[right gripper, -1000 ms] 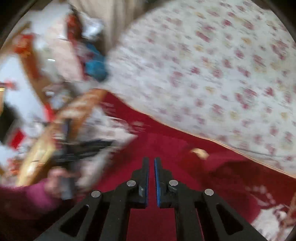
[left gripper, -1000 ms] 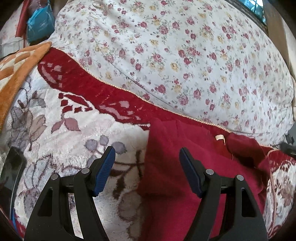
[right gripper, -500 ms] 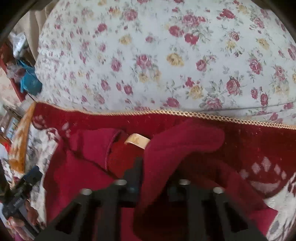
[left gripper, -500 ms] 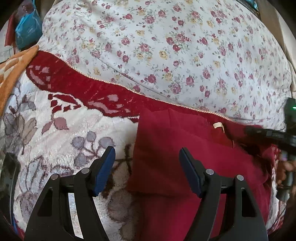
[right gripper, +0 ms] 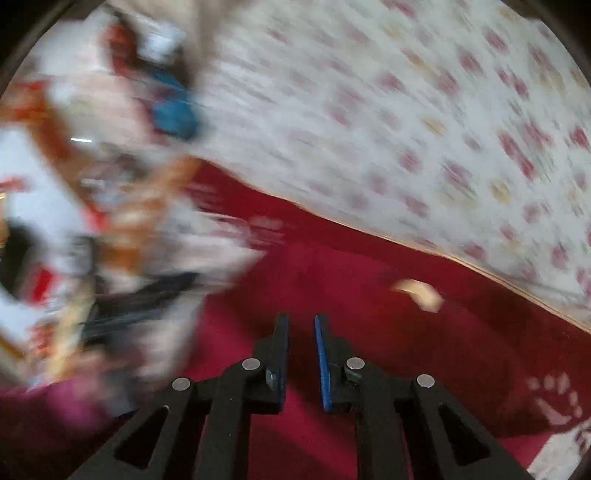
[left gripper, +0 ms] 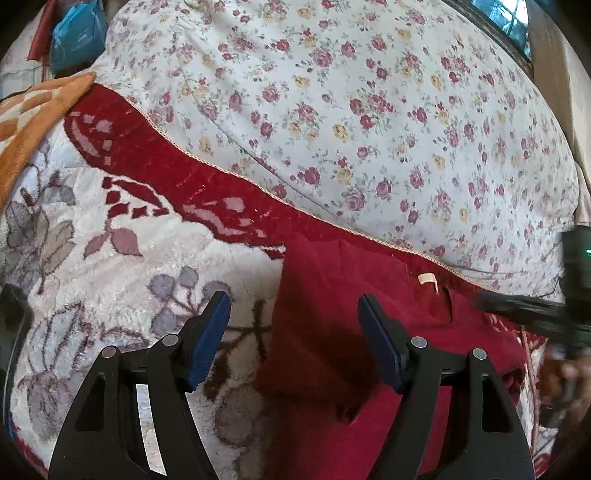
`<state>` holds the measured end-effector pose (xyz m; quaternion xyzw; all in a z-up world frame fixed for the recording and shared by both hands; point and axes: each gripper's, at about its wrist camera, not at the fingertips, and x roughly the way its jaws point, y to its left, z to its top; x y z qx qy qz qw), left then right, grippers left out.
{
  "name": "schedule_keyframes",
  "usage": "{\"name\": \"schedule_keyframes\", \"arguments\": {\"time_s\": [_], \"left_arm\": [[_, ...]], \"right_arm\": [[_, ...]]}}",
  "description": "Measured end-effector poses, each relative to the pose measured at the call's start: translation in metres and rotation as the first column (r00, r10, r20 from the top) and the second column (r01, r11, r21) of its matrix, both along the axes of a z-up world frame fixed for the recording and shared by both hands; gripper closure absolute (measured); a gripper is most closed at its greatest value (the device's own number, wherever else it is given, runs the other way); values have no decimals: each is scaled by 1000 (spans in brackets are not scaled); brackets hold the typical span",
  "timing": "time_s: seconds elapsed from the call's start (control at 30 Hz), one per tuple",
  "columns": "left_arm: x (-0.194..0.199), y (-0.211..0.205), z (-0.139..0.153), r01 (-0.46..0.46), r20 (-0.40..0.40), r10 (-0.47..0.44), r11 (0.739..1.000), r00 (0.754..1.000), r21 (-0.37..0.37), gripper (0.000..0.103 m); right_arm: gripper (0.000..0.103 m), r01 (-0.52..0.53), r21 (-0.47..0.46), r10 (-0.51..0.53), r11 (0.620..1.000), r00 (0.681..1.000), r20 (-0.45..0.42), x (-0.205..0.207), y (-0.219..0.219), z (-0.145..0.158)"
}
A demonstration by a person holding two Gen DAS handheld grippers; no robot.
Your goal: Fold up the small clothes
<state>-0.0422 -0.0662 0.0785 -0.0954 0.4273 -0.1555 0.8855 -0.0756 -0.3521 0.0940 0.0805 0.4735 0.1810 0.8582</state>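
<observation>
A dark red garment (left gripper: 332, 317) with a small beige neck label (left gripper: 427, 279) lies partly folded on the patterned blanket (left gripper: 110, 258). My left gripper (left gripper: 293, 325) hovers open over the garment's left edge, empty. In the blurred right wrist view the garment (right gripper: 332, 280) and its label (right gripper: 419, 293) lie ahead of my right gripper (right gripper: 301, 325), whose fingers stand a narrow gap apart with nothing between them. The right gripper also shows in the left wrist view (left gripper: 517, 314) as a dark blur at the garment's right side.
A large floral quilt (left gripper: 369, 110) rises behind the garment. An orange checked blanket (left gripper: 33, 110) and a blue bag (left gripper: 74, 33) sit at the far left. A dark object (left gripper: 11, 332) lies at the left edge.
The right gripper let go of the red cloth it held half a second ago, pulled back and swung left, fingers slightly parted. The left gripper stayed open with little movement.
</observation>
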Motion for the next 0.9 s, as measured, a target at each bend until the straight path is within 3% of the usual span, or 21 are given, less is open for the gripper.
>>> {"name": "schedule_keyframes", "arguments": {"time_s": [0.07,0.1,0.2,0.23,0.3,0.37,0.47,0.57,0.67,0.73,0.77,0.9], "left_arm": [[0,-3,0,29,-3,-29,999,1000,-18,31],[0,-5,1,45,-4,-45,999,999,-28,31],[-3,-8,5,87,-16,-88,995,996,-58,31],[-4,-9,5,104,-31,-107,992,994,-70,31],[-8,-13,5,146,-64,-152,986,986,-86,31],[-14,-22,2,184,-86,-188,982,979,-46,31],[-21,-40,-5,224,-89,-219,974,972,48,31],[-20,-53,-8,241,-86,-236,969,968,57,33],[-15,-68,-16,257,-97,-247,961,964,105,53],[-11,-77,-24,277,-131,-260,950,957,141,80],[-12,-80,-25,288,-145,-267,946,953,147,87],[-27,-84,11,323,-63,-317,934,946,149,91]], "right_arm": [[89,110,-122,-121,986,990,-79,21,-2,-33],[89,151,-130,-163,980,983,-88,23,-6,-39],[88,211,-46,-213,976,975,-54,4,-23,-25],[81,221,-40,-222,975,975,-26,-11,-28,-12],[56,246,-48,-244,968,969,33,-41,-42,9],[34,309,-51,-303,950,948,99,-76,-55,30],[32,384,-45,-377,922,919,119,-106,-68,37],[32,455,-69,-450,888,890,72,-128,-77,20],[32,493,-33,-492,870,870,36,-142,-87,5],[32,532,4,-532,847,847,13,-148,-92,-1],[32,549,15,-550,835,835,6,-151,-95,-2],[32,566,-29,-564,824,824,47,-165,-97,4]]}}
